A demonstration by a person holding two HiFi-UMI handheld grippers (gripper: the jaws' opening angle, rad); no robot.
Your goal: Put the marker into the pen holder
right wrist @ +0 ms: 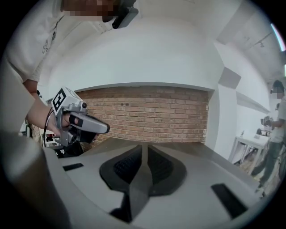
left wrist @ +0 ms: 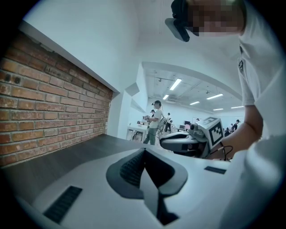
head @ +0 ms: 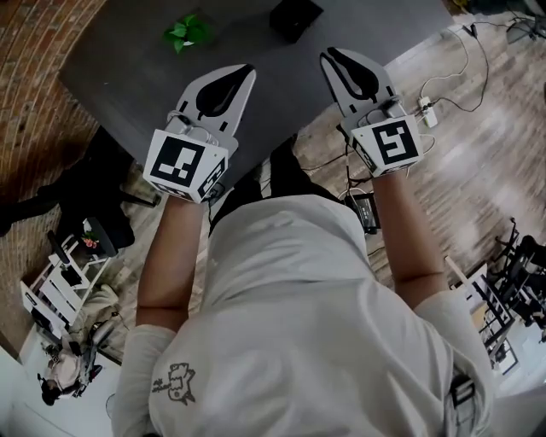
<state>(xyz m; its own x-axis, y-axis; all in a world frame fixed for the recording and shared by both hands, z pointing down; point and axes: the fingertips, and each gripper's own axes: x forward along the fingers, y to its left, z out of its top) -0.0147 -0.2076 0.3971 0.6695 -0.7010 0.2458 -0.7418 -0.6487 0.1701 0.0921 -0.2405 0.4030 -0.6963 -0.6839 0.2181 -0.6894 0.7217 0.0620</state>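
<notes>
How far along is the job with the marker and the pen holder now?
Done: nothing confirmed; the black holder stands at the table's far side, its inside unseen. In hand: nothing; the left gripper and right gripper are shut and empty over the near edge. Still to do: a green thing, perhaps the marker, lies apart from the holder and would need picking up and placing.

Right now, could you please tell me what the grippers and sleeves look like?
The left gripper and right gripper are white with black-lined fingers; each carries a cube of black-and-white square markers and thin wires. The person wears a white short-sleeved T-shirt.
</notes>
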